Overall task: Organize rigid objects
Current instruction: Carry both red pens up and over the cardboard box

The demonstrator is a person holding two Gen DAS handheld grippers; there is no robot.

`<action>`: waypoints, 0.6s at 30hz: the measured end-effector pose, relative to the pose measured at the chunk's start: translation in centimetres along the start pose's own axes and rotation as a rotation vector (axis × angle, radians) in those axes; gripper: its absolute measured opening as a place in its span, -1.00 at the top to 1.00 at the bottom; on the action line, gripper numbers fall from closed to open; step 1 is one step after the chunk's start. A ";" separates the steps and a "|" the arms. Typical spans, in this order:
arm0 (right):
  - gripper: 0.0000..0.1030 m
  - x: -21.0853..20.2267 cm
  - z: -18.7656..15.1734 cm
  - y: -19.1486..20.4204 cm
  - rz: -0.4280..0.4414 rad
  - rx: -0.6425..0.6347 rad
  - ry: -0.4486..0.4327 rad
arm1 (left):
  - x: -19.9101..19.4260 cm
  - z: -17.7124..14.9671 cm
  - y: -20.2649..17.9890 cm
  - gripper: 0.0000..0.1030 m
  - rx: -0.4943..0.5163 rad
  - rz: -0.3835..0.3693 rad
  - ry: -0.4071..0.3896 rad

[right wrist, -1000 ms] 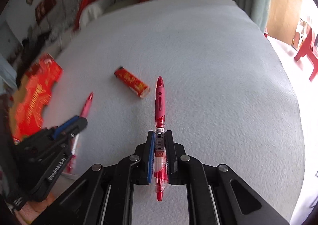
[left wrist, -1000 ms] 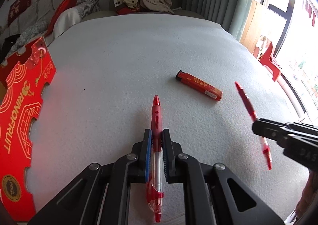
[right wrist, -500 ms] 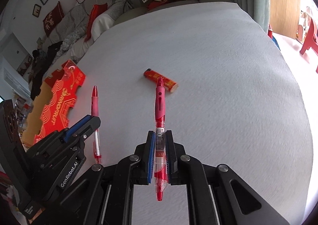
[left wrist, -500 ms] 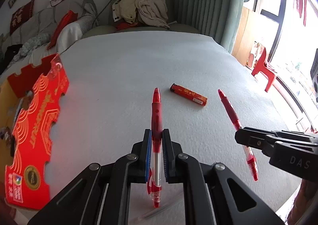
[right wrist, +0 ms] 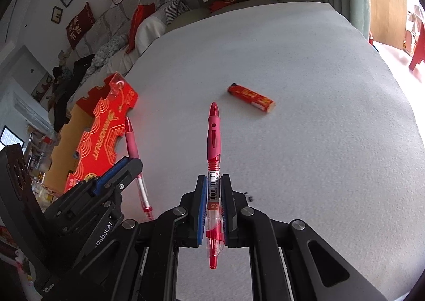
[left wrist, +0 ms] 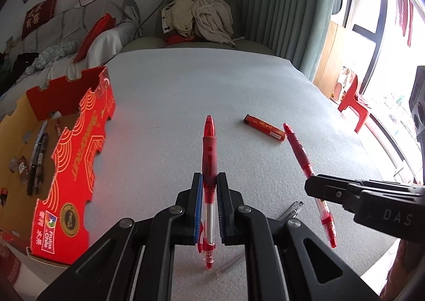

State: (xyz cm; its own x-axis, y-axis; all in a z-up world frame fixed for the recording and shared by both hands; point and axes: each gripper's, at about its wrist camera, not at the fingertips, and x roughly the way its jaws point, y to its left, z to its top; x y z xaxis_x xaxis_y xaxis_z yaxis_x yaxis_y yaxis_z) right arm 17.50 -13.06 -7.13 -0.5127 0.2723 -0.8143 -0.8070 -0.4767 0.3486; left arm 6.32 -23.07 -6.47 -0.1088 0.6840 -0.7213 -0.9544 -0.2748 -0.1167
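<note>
Between each gripper's jaws: red pen (left wrist: 209, 157) clamped.

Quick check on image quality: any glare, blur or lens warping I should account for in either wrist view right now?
Left wrist view: window at right is blown out, the table edge bows from fisheye; the pen in the left gripper is sharp. Right wrist view: right edge overexposed, corners vignetted black; red box glows onto the cloth, lighter crisp.

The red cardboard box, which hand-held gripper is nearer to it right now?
Left. The left hand-held gripper hangs right beside the red cardboard box; the right hand-held gripper is farther over, toward the lighter.
</note>
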 end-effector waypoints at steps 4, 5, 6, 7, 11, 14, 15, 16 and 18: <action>0.79 0.4 0.0 0.9 0.008 -0.006 0.007 | -0.3 -0.2 0.4 0.78 -0.013 -0.002 -0.005; 0.78 0.5 0.0 1.0 0.012 -0.004 0.009 | -0.4 -0.2 0.6 0.78 -0.016 -0.003 -0.006; 0.79 0.6 0.0 1.2 0.016 -0.003 0.012 | -0.5 -0.2 0.7 0.78 -0.019 -0.003 -0.008; 0.79 0.7 0.0 1.3 0.016 -0.003 0.012 | -0.7 -0.1 0.8 0.78 -0.021 -0.003 -0.010; 0.79 0.7 -0.1 2.0 0.010 -0.010 0.011 | -1.3 -0.1 1.3 0.78 -0.030 0.002 -0.029; 0.79 0.7 0.0 2.6 0.010 -0.010 0.007 | -1.7 0.2 1.8 0.78 -0.040 0.004 -0.044; 0.79 0.7 0.0 2.8 0.008 -0.011 0.003 | -2.0 0.1 1.9 0.78 -0.045 0.006 -0.050; 0.79 0.7 0.1 3.2 0.006 -0.016 -0.004 | -2.3 0.2 2.2 0.78 -0.050 0.008 -0.057; 0.79 0.5 0.2 3.8 0.005 -0.021 -0.016 | -2.8 0.6 2.7 0.78 -0.059 0.011 -0.072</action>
State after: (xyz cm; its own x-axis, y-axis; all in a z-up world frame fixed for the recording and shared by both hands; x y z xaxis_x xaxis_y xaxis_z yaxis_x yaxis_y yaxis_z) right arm 14.06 -14.54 -6.12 -0.5212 0.2828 -0.8052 -0.7981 -0.4956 0.3426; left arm 3.85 -25.36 -4.36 -0.1404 0.7271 -0.6721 -0.9354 -0.3198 -0.1506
